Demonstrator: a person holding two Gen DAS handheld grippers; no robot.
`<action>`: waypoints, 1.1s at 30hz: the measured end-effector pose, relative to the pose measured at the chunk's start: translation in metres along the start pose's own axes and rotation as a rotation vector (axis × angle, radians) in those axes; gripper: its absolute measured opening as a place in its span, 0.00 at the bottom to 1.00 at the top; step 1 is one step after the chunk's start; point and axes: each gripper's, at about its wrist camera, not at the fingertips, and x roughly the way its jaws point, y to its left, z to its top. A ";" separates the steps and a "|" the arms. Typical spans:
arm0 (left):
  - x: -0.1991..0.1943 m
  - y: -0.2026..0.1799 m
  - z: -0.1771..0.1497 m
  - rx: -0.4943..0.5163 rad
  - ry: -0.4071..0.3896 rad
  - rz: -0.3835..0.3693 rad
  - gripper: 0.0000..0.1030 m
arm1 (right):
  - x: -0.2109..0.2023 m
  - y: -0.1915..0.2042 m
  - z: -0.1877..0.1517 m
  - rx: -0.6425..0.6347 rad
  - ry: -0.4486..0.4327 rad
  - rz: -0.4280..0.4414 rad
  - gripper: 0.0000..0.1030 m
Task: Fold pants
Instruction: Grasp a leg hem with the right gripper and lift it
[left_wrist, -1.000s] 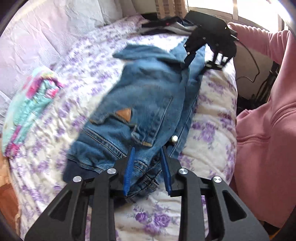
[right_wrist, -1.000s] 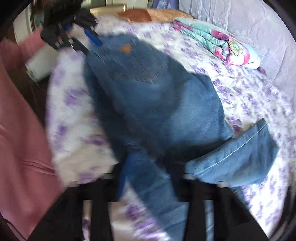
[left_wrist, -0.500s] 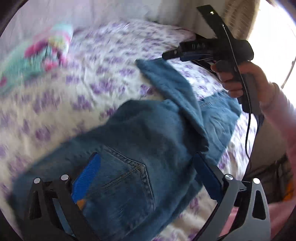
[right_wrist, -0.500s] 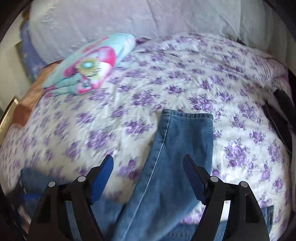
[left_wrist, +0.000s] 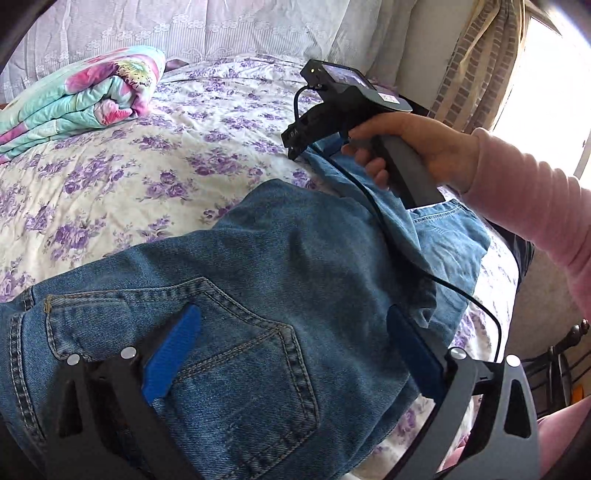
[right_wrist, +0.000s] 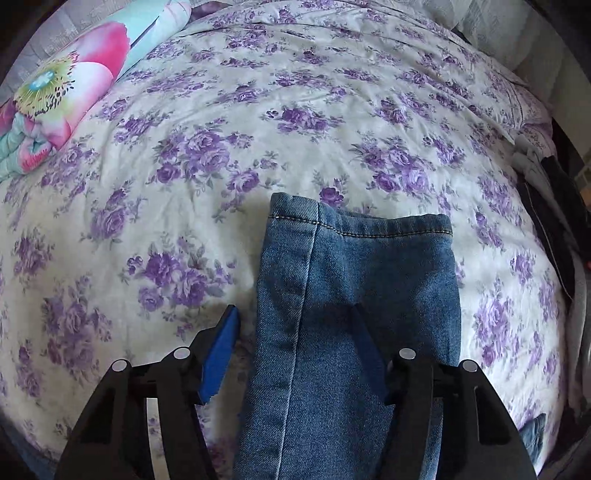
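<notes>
Your left gripper (left_wrist: 295, 350) gapes over the jeans' (left_wrist: 258, 295) stitched denim pocket; your right gripper (right_wrist: 295, 354), jaws just narrowing but unclamped, straddles the hemmed leg (right_wrist: 354, 295).

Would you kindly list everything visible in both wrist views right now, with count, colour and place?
jeans: one, blue denim, spread on the bed; back pocket under the left tongs, a leg end between the right tongs' jaws
bedspread: one, white with purple flowers, covering the bed
folded quilt: one, teal and pink floral, far left on the bed
lace curtain: white, behind the bed
dark clothes: pile, right bed edge
left tongs: black, blue pads, wide open
right tongs: black, blue pads, open, just been closing
hand: one, pink sleeve, holding the right tongs
</notes>
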 end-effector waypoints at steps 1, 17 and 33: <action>0.000 0.000 0.000 0.000 0.000 -0.002 0.96 | 0.000 -0.001 -0.001 0.009 0.004 0.001 0.58; -0.001 -0.001 -0.002 0.006 -0.014 -0.001 0.96 | -0.048 -0.052 -0.004 0.124 -0.072 0.121 0.11; -0.001 -0.001 -0.002 0.005 -0.016 0.002 0.96 | -0.183 -0.264 -0.160 0.480 -0.425 0.542 0.11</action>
